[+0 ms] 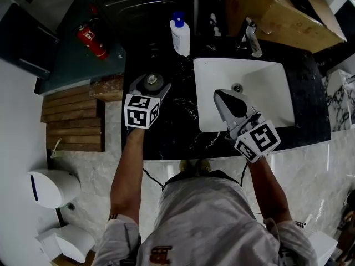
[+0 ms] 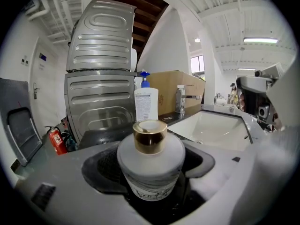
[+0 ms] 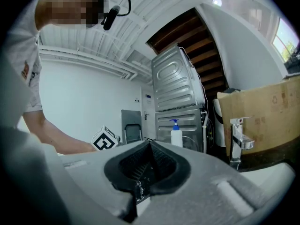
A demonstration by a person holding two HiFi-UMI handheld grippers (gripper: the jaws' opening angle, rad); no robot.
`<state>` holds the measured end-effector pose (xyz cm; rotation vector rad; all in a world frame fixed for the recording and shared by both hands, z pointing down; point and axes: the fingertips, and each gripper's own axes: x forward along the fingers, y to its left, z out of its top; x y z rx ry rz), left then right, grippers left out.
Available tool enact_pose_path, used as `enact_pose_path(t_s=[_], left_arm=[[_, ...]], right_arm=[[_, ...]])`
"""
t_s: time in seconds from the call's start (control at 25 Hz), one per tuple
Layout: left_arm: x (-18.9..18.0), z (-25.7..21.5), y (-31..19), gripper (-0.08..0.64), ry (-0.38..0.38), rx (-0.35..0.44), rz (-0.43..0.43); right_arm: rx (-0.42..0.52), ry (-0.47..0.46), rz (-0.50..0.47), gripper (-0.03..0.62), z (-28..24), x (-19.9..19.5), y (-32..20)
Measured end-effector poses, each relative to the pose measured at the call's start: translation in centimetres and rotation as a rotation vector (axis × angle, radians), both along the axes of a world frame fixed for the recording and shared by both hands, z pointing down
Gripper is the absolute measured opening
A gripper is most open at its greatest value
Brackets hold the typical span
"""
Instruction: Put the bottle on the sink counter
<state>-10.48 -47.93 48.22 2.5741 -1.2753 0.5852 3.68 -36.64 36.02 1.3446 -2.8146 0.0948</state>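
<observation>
A squat frosted white bottle (image 2: 150, 165) with a gold cap sits between the dark pads of my left gripper (image 2: 151, 146), which press on its sides. In the head view the left gripper (image 1: 148, 88) holds the bottle (image 1: 151, 81) over the left part of the black sink counter (image 1: 166, 123). Whether the bottle's base touches the counter is hidden. My right gripper (image 1: 232, 105) hangs over the front of the white basin (image 1: 260, 87). Its jaws are shut on nothing, and the pads (image 3: 161, 165) meet in the right gripper view.
A white pump bottle (image 1: 179, 35) with a blue top stands at the back of the counter, left of the chrome faucet (image 1: 252, 37). A cardboard box (image 1: 280, 13) sits behind the basin. A red fire extinguisher (image 1: 91, 40) and wooden slats (image 1: 72, 118) lie beyond the counter's left edge.
</observation>
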Motion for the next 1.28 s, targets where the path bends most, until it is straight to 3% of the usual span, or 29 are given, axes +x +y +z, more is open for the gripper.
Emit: enact_pose_path(t_s=[0.12, 0.28, 0.4, 0.68, 1.0, 1.28], left_arm=[[0.0, 0.0, 0.0, 0.338, -0.006, 0.006, 0.005], [-0.1, -0.4, 0.0, 0.422, 0.002, 0.024, 0.010], [-0.5, -1.6, 0.4, 0.439, 0.014, 0.051, 0.006], [0.2, -8.0, 4.4, 0.436, 0.110, 0.216, 0.050], [2.5, -14.0, 10.0, 0.314, 0.198, 0.327, 0.090], [4.2, -17.9, 14.5, 0.157, 0.312, 0.384, 0.118]], right_arm=[[0.004, 0.001, -0.001, 0.000, -0.1, -0.1, 0.2], [0.007, 0.005, -0.001, 0.002, -0.2, 0.0, 0.4], [0.012, 0.003, 0.002, 0.001, -0.6, 0.2, 0.6], [0.038, -0.014, -0.003, 0.001, -2.0, 0.5, 1.3], [0.083, -0.034, -0.041, 0.002, -4.0, -0.3, 2.5], [0.131, -0.041, -0.103, 0.000, -5.9, -2.0, 4.6]])
